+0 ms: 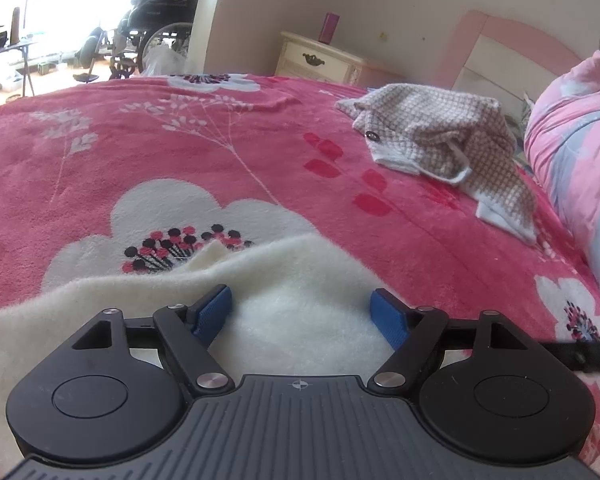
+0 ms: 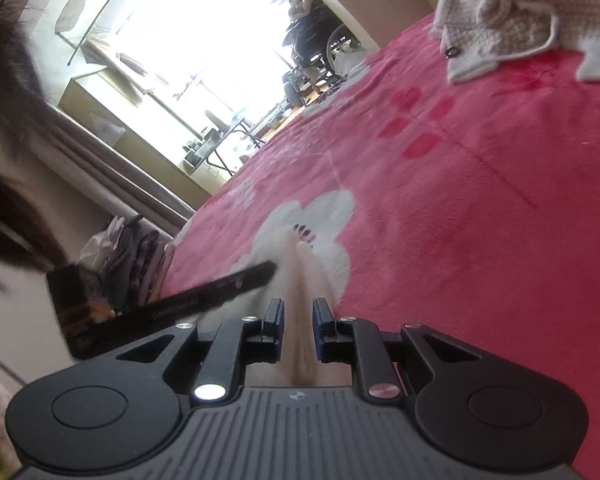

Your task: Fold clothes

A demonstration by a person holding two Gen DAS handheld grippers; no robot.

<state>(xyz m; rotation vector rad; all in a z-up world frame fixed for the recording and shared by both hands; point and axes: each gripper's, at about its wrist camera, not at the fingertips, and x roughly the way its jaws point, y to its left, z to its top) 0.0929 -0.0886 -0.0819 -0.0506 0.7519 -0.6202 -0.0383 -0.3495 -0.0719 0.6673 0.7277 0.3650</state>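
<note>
The left gripper stands wide apart over the cream fleece garment, pads not pressing it. The right gripper is narrowly parted around a ridge of that cream cloth; whether it pinches, I cannot tell. On the bed, the checked garment lies crumpled near the pillow: folding looks barely begun.

Both handheld tools look alike: the left gripper and the right gripper have a ribbed dark-grey housing with a small crosshair mark, flanked by two round black discs. Black linkage arms with silver pivot screws carry blue-padded fingers.
</note>
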